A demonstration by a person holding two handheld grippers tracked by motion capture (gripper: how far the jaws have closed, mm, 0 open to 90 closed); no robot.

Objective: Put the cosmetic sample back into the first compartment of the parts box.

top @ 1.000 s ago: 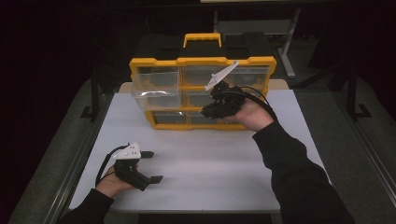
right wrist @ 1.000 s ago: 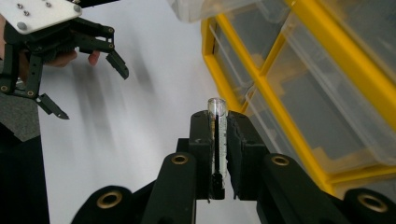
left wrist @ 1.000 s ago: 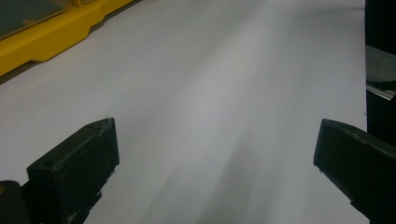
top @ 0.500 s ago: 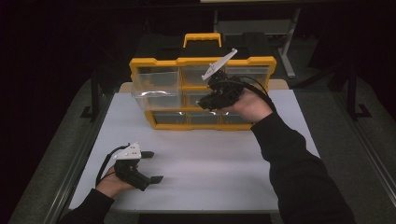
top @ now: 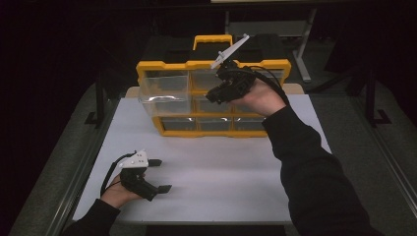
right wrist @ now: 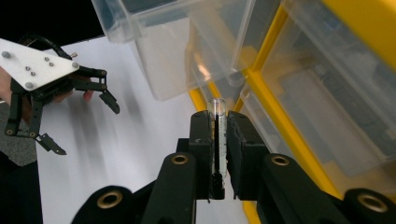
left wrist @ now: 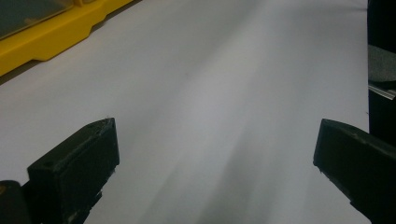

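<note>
Clear tube [right wrist: 217, 135], likely light, slick and fragile, is pinched mid-length between right gripper [right wrist: 218, 140] jaws; left gripper [top: 156, 174] gapes empty

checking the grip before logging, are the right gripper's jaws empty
No, the right gripper has its jaws shut on a small clear tube standing between them.

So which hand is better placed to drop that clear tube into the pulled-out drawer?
Right, most likely. The right tongs are shut on the clear tube, held up at the yellow organizer, near its pulled-out drawer. The left tongs lie open and empty on the table.
</note>
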